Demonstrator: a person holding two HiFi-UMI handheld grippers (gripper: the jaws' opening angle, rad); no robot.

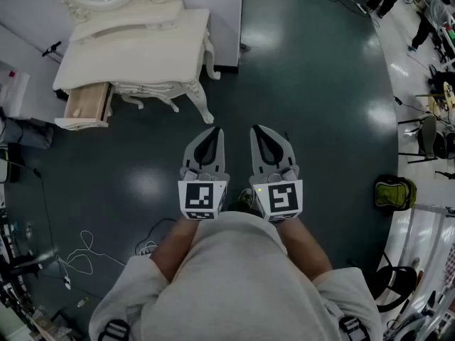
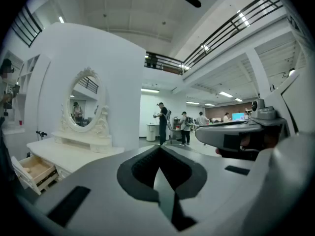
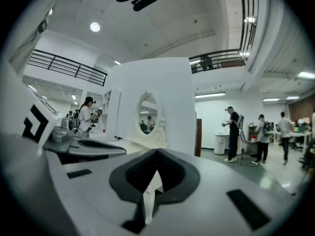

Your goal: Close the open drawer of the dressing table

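Note:
The cream dressing table (image 1: 135, 48) stands at the far left in the head view, its oval mirror (image 2: 83, 102) facing me in the left gripper view. Its wooden drawer (image 1: 89, 105) is pulled out at the table's left end, also seen low in the left gripper view as the drawer (image 2: 34, 171). My left gripper (image 1: 211, 135) and right gripper (image 1: 259, 133) are held side by side over the dark floor, well short of the table. Both are shut with nothing between the jaws. In the right gripper view the mirror (image 3: 147, 117) shows beyond the jaw tips.
A white partition wall (image 2: 118, 82) stands behind the table. White cables (image 1: 78, 258) lie on the floor at the lower left. A green backpack (image 1: 393, 192) and stands (image 1: 426, 137) are at the right. Several people (image 2: 162, 122) stand far across the hall.

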